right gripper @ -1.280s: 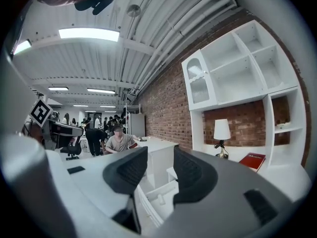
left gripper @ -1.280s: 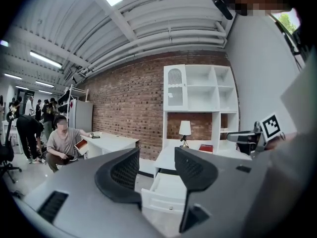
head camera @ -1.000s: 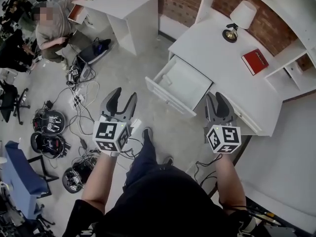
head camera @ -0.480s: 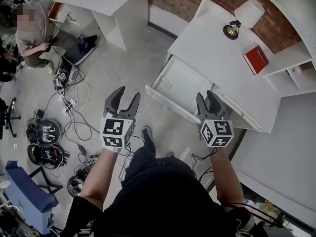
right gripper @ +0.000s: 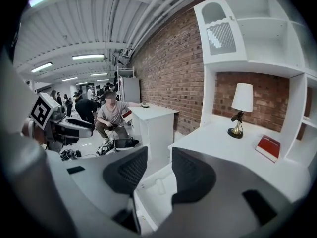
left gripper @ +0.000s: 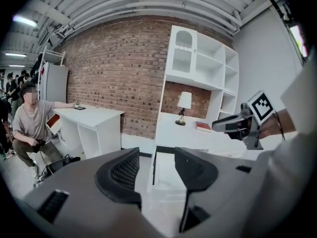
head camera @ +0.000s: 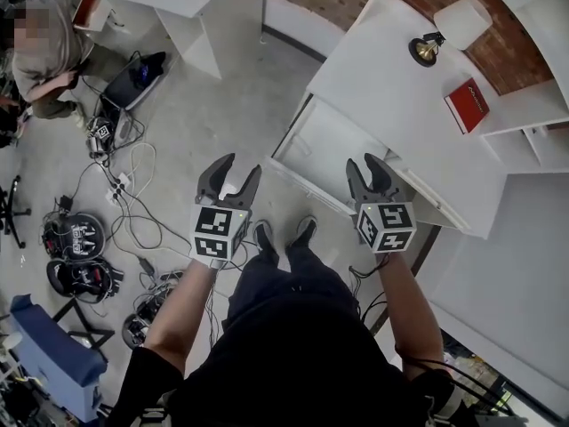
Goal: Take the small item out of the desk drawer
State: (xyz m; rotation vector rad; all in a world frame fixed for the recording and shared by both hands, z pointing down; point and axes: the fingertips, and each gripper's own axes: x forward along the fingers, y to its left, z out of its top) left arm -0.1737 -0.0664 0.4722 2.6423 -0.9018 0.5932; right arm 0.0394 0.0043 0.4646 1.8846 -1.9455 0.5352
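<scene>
Since half a second ago both claws have come nearer the desk [head camera: 391, 87], and the open drawer [head camera: 333, 145] now lies just ahead of them. The person's two shoes show on the floor below.

The left claw [head camera: 228, 176] hangs over bare floor just left of the drawer's front corner. Its jaws are wide apart with nothing between them. The right claw [head camera: 369, 172] is over the right end of the drawer front, also spread and empty.

In the right gripper view, a small pale item [right gripper: 161, 186] lies flat on the drawer's floor. It shows straight through the gap of the right claw [right gripper: 159, 165], ahead of the jaw tips and not touching them. The head view does not show it clearly. In the left gripper view, the left claw [left gripper: 157, 167] frames the drawer [left gripper: 166, 175] end-on, with the drawer's dark left edge just inside the gap.

The drawer is pulled well out from under the desk's edge, its inside open from above. A lamp [head camera: 453, 25] and a red book [head camera: 467, 105] sit far back on the desk, well apart from the drawer. Cables [head camera: 133, 176] lie on the floor to the left, and a seated person [head camera: 44, 52] is beyond them.
</scene>
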